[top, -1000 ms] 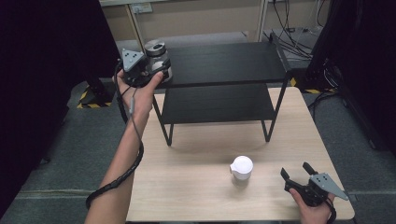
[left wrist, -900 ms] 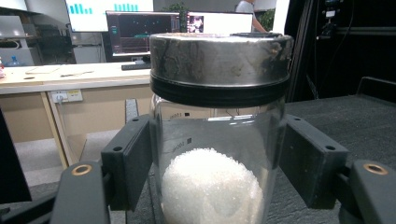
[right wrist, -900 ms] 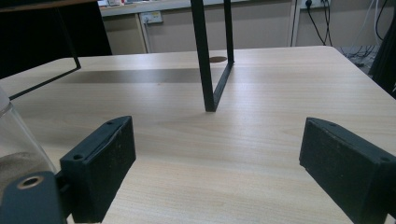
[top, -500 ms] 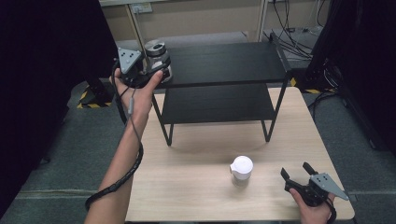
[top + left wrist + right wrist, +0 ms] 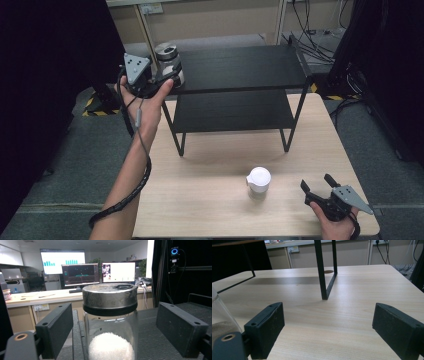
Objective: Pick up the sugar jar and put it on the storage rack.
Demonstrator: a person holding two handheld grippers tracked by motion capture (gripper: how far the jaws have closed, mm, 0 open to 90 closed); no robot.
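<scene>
Glass jar point(image 5: 110, 322) with metal lid stands on the black shelf's point(image 5: 240, 65) top left corner, between the left tool's point(image 5: 159, 82) spread jaws, untouched. Right tool point(image 5: 320, 187) rests released on the counter point(image 5: 200, 170) beside a white-lidded jar point(image 5: 258, 183). Likely one placed, one left.

Open claw point(image 5: 329, 332) low over table point(image 5: 352, 315), facing shelf leg point(image 5: 320, 272).

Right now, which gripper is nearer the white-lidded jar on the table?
Right. The right gripper sits on the table just beside the white-lidded jar; the left gripper is up at the shelf's top corner, around the metal-lidded jar.
</scene>
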